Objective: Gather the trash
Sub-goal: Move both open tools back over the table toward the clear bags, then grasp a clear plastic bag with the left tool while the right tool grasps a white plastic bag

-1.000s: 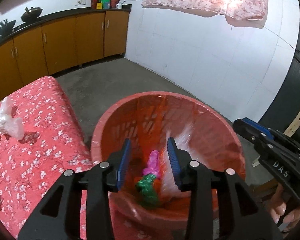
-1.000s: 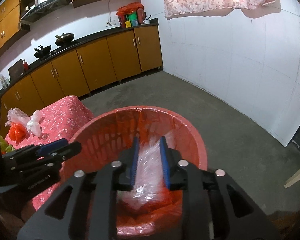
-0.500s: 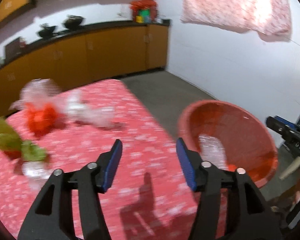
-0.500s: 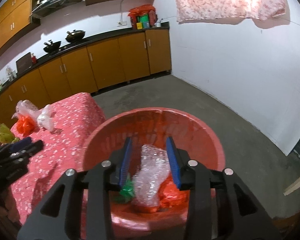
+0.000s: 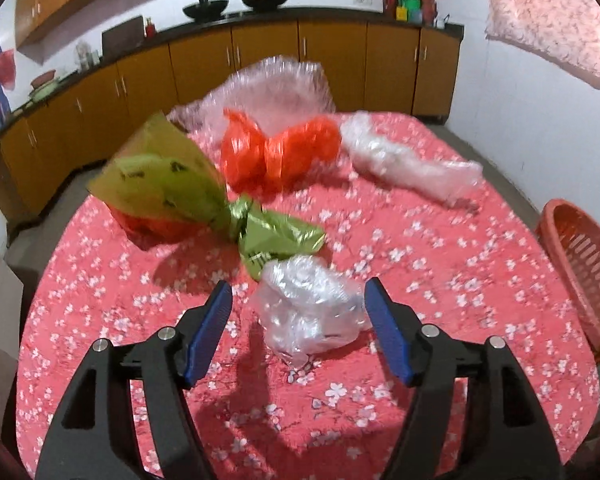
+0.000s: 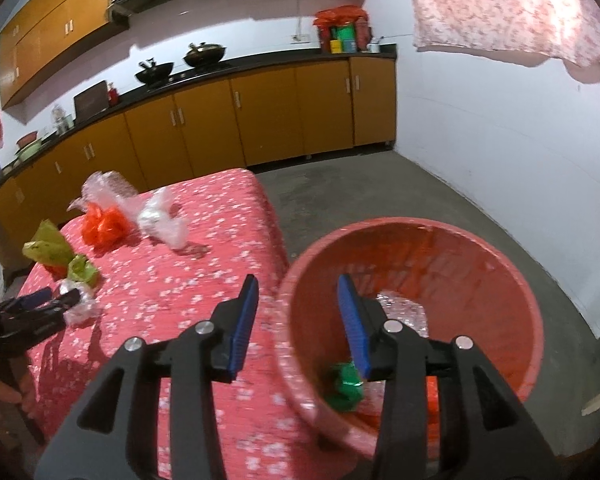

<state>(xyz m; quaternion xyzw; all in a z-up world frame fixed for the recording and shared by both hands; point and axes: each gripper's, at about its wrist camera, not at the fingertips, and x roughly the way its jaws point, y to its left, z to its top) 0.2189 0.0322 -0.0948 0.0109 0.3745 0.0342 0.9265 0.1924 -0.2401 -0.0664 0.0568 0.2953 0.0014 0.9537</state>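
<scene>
The left gripper (image 5: 298,326), jaws opening, frames a crumpled clear plastic bag (image 5: 310,308) on the floral tablecloth (image 5: 440,264) (pads not touching). The right gripper (image 6: 298,322), also opening and empty, straddles the red basket (image 6: 512,288) rim beside that tablecloth.

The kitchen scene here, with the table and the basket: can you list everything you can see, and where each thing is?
Table: one, red cloth with white blossoms, middle of the room.
Clear plastic wads: two, on the table; one between the left fingers, one long, at the far right.
Clear sheet: one, far table edge.
Orange bag: one, in front of that sheet.
Green wrapper: one, left of the orange bag.
Basket: one, red, on the floor beside the table; green scrap and clear plastic inside.
Cabinets: brown, along the wall.
Woks: two, black, on the counter.
Left gripper: black, blue pads, opening around the near wad.
Right gripper: opening, nothing held, over the basket rim.
</scene>
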